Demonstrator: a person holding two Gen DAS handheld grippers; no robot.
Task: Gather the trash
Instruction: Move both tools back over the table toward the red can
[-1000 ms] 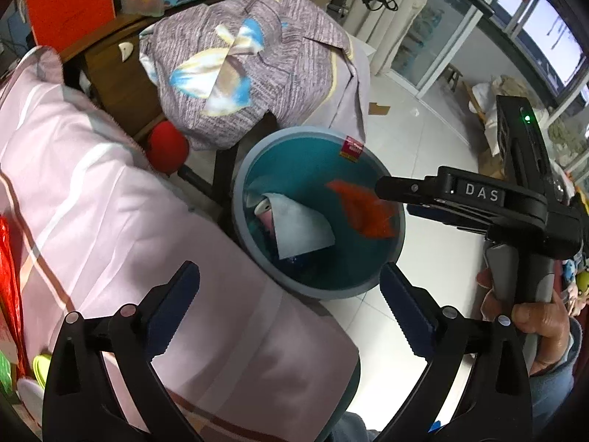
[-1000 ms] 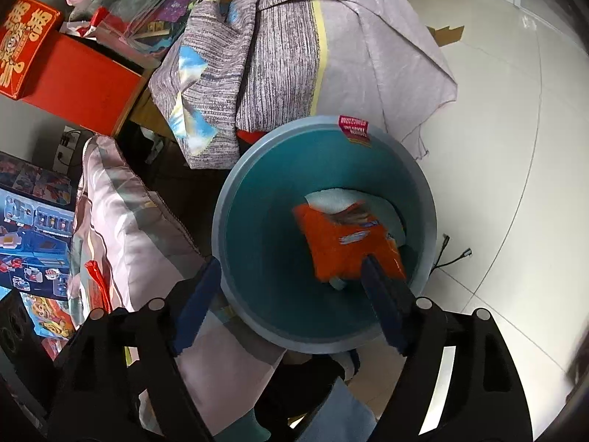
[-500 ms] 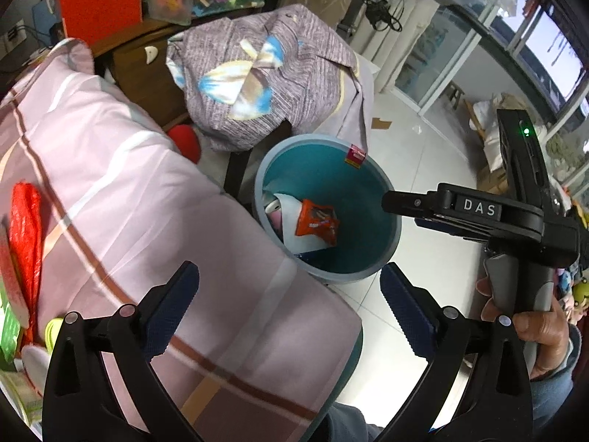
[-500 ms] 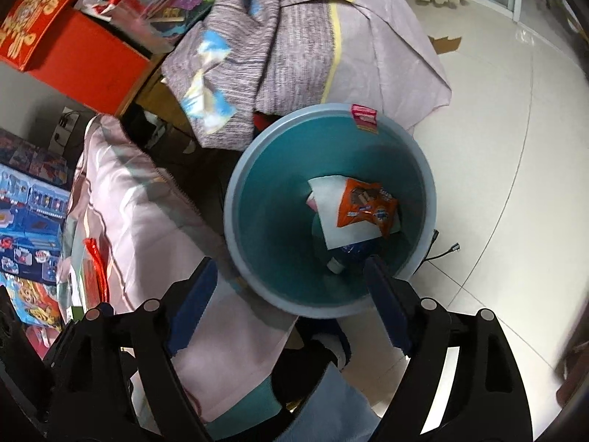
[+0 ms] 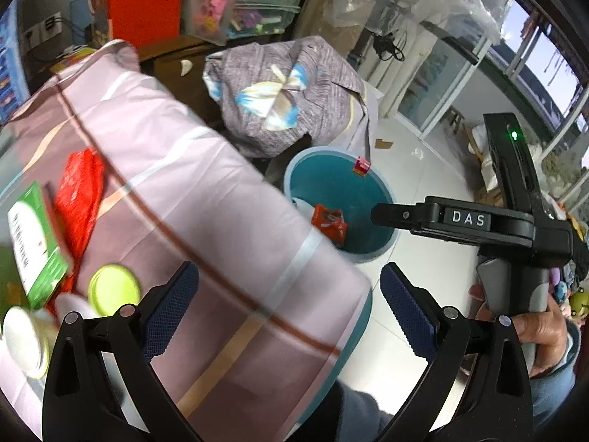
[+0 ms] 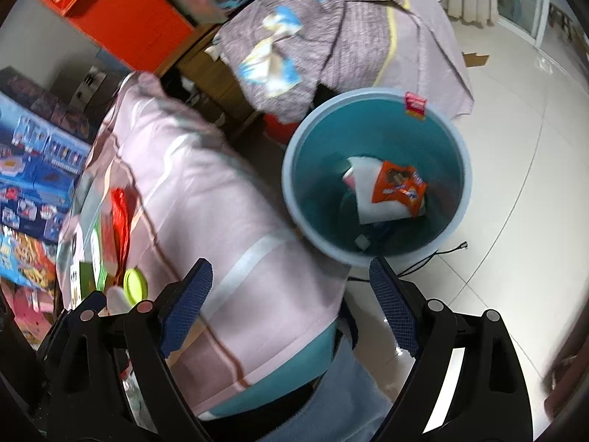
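Note:
A teal bin stands on the floor; in the left wrist view the bin is beyond the bed. An orange snack wrapper lies in it on white paper; the wrapper also shows in the left wrist view. My left gripper is open and empty above the pink bedding. My right gripper is open and empty over the bed edge, near the bin. On the bed lie a red wrapper, a green box, a yellow-green lid and a white bottle.
A purple-grey cloth covers furniture behind the bin. An orange box and cluttered shelves stand at the back. White tiled floor lies right of the bin. The right tool's body is seen in the left view.
Both grippers have pulled back and left from the bin toward the bed. The orange wrapper has dropped from the right gripper into the bin. More trash on the bed has come into view.

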